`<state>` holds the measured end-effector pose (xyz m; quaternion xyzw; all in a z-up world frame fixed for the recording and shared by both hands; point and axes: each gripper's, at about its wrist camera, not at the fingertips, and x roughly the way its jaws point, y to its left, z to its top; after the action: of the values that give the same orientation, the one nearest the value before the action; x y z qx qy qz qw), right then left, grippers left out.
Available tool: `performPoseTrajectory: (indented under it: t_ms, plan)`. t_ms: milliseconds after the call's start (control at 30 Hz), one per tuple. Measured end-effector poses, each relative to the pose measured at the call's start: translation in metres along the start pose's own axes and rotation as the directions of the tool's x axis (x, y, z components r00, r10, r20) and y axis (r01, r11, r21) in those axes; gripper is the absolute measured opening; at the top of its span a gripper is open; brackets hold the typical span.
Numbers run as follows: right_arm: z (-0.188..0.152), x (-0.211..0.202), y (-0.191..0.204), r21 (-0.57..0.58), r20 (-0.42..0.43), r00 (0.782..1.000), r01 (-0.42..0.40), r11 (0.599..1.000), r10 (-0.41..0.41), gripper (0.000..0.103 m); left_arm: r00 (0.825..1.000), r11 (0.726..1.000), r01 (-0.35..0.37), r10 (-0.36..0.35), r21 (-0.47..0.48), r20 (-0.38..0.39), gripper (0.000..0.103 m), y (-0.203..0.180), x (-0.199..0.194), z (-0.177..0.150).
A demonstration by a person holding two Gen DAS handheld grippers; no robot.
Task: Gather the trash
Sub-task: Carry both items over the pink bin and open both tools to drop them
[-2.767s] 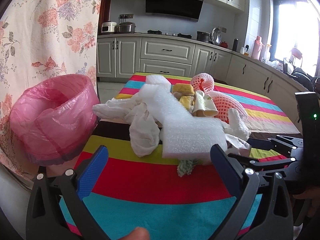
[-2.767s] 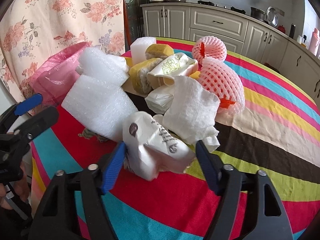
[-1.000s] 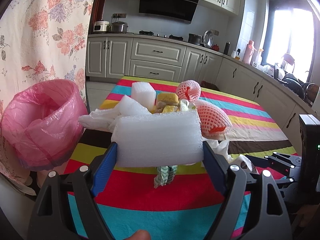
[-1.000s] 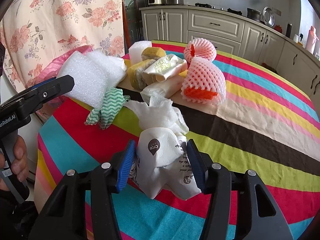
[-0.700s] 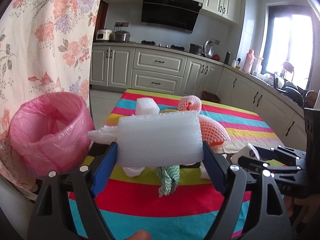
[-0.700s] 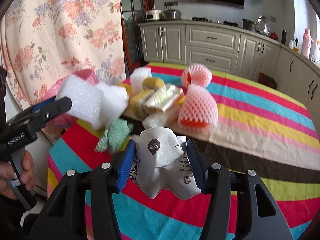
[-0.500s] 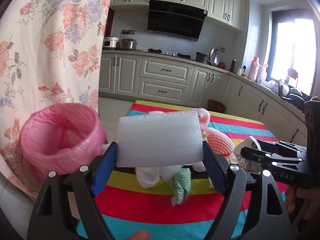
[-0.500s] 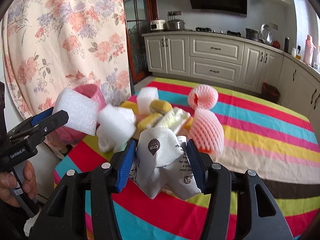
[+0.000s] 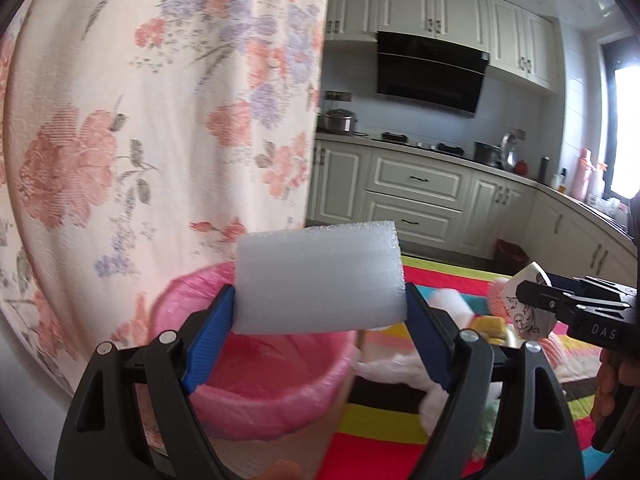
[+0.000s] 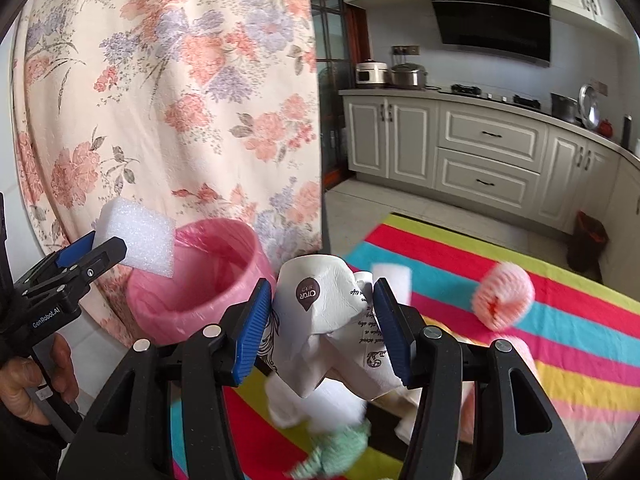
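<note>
We saw the left gripper (image 9: 320, 312) clamped on a white foam block (image 9: 318, 278), blue pads pressed to both its ends, the block held crosswise over the near rim of the pink-lined bin (image 9: 260, 376). The right gripper (image 10: 322, 320) held a crumpled paper cup (image 10: 320, 320) squeezed between its pads, above the striped tablecloth (image 10: 560, 344) just beside the bin. Behind it on the cloth lay a pink foam fruit net (image 10: 503, 295) and a green rag (image 10: 340, 450), blurred.
</note>
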<state>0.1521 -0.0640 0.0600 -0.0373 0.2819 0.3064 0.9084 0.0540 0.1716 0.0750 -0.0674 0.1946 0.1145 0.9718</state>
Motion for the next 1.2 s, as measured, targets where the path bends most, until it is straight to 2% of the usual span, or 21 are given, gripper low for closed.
performPoseTrajectory:
  t_ms: [200, 367, 700, 733, 833, 1000, 1200]
  plan:
    - [0.027, 0.049, 0.037, -0.039, -0.028, 0.996, -0.081, 0.996, 0.08, 0.051, 0.997, 0.996, -0.079, 0.078, -0.034, -0.02, 0.08, 0.039, 0.016, 0.007]
    - [0.04, 0.087, 0.067, -0.063, -0.056, 0.989, -0.141, 0.988, 0.138, 0.051, 0.993, 0.993, -0.115, 0.114, -0.041, -0.034, 0.08, 0.057, 0.021, 0.007]
    - [0.051, 0.142, 0.114, -0.104, -0.105, 0.972, -0.22, 0.97, 0.209, 0.053, 0.989, 0.987, -0.145, 0.142, -0.069, -0.046, 0.08, 0.082, 0.025, 0.009]
    - [0.051, 0.146, 0.117, -0.112, -0.107, 0.972, -0.222, 0.969, 0.21, 0.054, 0.989, 0.987, -0.142, 0.139, -0.071, -0.048, 0.081, 0.083, 0.025, 0.009]
    - [0.051, 0.151, 0.119, -0.109, -0.11, 0.97, -0.227, 0.968, 0.215, 0.075, 0.99, 0.988, -0.138, 0.134, -0.074, -0.053, 0.09, 0.085, 0.029, 0.008]
    - [0.053, 0.149, 0.11, -0.096, -0.103, 0.976, -0.202, 0.975, 0.192, 0.075, 0.99, 0.987, -0.136, 0.132, -0.089, -0.055, 0.091, 0.088, 0.029, 0.007]
    - [0.051, 0.126, 0.09, -0.081, -0.075, 0.985, -0.163, 0.983, 0.158, 0.076, 0.992, 0.988, -0.116, 0.11, -0.102, -0.056, 0.091, 0.08, 0.024, 0.005]
